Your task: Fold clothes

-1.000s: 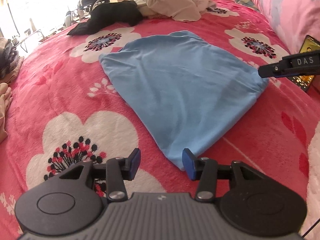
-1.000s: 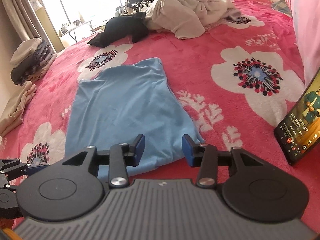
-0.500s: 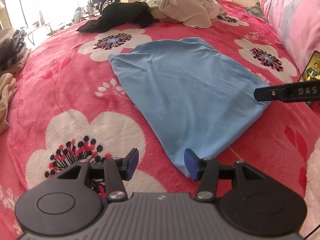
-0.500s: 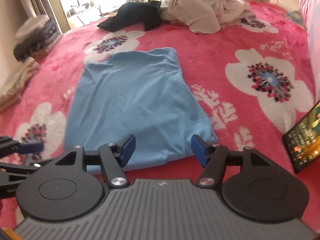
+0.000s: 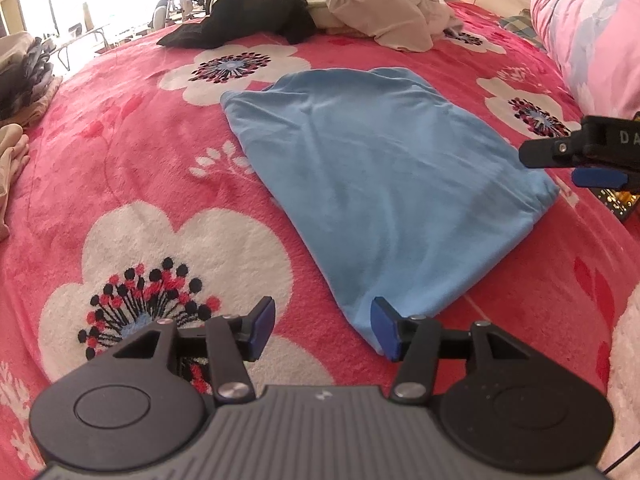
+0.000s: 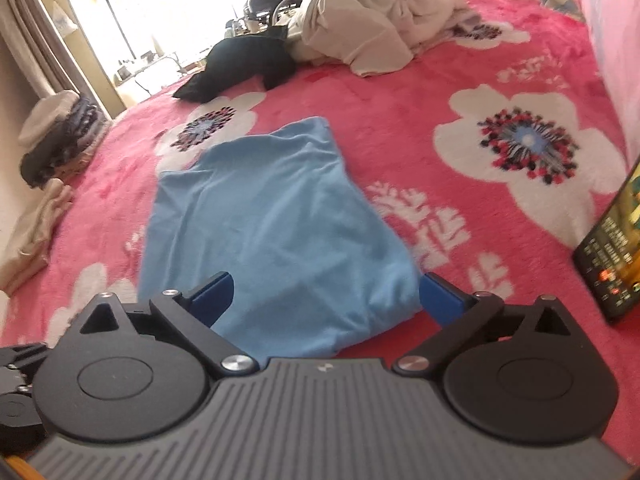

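A light blue garment (image 5: 380, 184) lies folded flat on the red flowered blanket (image 5: 120, 152); it also shows in the right wrist view (image 6: 272, 236). My left gripper (image 5: 322, 330) is open and empty at the garment's near corner, its right pad touching the cloth edge. My right gripper (image 6: 326, 296) is wide open and empty over the garment's near edge, its fingers straddling the near right corner. The right gripper also shows at the right edge of the left wrist view (image 5: 580, 156).
A beige clothes heap (image 5: 380, 4) and a black garment (image 5: 248, 16) lie at the far side of the bed. A phone (image 6: 612, 248) leans at the right. Stacked folded clothes (image 6: 56, 136) sit at the left. A pink pillow (image 5: 592, 20) lies far right.
My right gripper has opened wider and moved in over the garment's near edge. My left gripper has opened a little and shifted slightly left of the corner.
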Demonstrator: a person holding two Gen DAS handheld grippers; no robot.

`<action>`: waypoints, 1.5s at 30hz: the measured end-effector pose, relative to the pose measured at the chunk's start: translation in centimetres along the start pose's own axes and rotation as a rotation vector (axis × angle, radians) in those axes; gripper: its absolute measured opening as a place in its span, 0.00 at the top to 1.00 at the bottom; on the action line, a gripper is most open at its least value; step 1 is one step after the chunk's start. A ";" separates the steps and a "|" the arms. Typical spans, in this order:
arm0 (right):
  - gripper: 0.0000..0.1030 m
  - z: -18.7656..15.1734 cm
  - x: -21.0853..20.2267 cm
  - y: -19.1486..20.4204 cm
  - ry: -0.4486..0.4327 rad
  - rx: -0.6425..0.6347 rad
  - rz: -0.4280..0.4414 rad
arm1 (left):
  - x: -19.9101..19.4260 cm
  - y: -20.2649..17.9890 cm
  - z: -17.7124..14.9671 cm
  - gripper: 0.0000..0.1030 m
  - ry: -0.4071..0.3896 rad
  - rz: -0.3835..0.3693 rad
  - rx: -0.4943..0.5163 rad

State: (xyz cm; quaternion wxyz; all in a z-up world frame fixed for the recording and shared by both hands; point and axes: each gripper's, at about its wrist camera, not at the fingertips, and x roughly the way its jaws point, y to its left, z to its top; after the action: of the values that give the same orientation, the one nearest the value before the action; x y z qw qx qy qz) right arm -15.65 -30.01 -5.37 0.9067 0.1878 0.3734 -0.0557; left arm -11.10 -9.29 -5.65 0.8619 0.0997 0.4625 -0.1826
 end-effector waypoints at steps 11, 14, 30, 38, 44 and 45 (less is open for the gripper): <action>0.01 -0.4 -1.8 2.1 -0.143 -0.139 -0.075 | -0.6 0.5 0.6 0.37 -0.036 0.017 -0.032; 0.01 -0.3 -2.6 2.4 -0.190 -0.165 -0.083 | -0.9 0.8 1.6 0.28 -0.062 0.040 -0.064; 0.01 -0.7 -2.9 4.8 -0.247 -0.362 -0.104 | 0.7 2.6 4.6 0.07 -0.016 0.072 -0.233; 0.01 -1.2 -0.5 6.1 -0.115 -0.402 -0.136 | 1.7 3.3 4.0 0.07 0.021 0.113 -0.259; 0.01 -1.7 -0.7 6.7 -0.128 -0.442 -0.148 | 2.1 3.0 3.8 0.07 0.042 0.156 -0.233; 0.01 -1.6 -0.8 6.7 -0.130 -0.441 -0.146 | 2.1 3.0 3.7 0.07 0.044 0.159 -0.231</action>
State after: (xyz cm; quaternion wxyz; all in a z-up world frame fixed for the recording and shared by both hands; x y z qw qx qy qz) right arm -15.64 -23.24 -3.90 0.9414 -0.0465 0.3302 -0.0502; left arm -6.00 -8.32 -5.34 0.8689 0.0399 0.4900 -0.0571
